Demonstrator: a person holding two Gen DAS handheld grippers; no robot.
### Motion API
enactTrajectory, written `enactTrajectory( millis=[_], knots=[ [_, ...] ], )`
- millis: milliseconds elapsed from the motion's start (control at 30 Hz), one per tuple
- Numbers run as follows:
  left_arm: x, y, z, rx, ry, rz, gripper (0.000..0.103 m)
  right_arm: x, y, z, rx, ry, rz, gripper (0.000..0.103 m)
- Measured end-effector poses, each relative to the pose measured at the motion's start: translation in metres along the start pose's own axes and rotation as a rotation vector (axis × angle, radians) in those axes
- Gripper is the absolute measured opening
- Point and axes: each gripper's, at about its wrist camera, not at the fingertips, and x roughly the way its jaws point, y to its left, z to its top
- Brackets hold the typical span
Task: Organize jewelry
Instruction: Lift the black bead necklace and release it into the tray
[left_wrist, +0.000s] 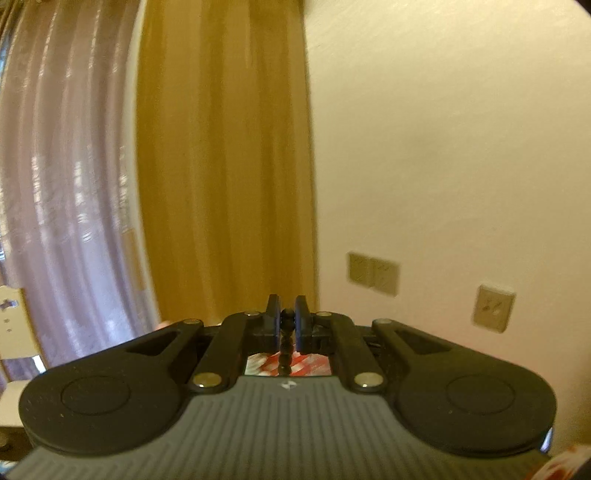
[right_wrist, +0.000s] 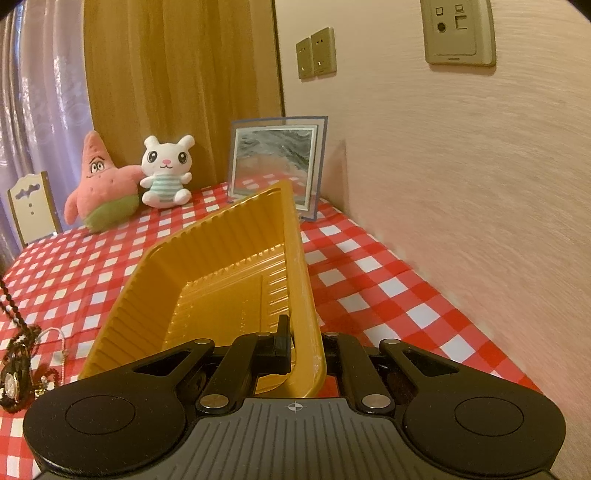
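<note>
Right wrist view: the ribbed gold plastic tray (right_wrist: 207, 280) is tilted off the red-checked worktop (right_wrist: 388, 280), its thin rim pinched in the right gripper (right_wrist: 291, 343) jaws — light, flexible. Left gripper (left_wrist: 287, 321) jaws clamp a black beaded necklace (left_wrist: 286, 343) — limp, slippery.

Both grippers (left_wrist: 287, 317) (right_wrist: 295, 343) seemingly clamped, left raised.

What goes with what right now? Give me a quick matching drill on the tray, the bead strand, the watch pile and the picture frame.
1 gold tray
2 black bead strand
3 jewelry pile with watch
4 picture frame

a lying on the checkered tablecloth
b clamped in left gripper
c standing by the wall
d rim pinched by right gripper, tilted up

Pairs: 1-d, 2-b, 3-a, 4-c
</note>
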Motion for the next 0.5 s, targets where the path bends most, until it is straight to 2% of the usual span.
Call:
enactTrajectory(
  millis=[367,500],
  knots=[
    [0.018,-0.045,0.023,-0.098,-0.097,-0.291,0.007,0.000,0.000,-0.001,0.002,0.002,0.006,0.005],
    [0.031,-0.060,0.022,-0.139,-0.100,-0.383,0.007,0.000,0.000,-0.001,0.002,0.002,0.006,0.005]
  ],
)
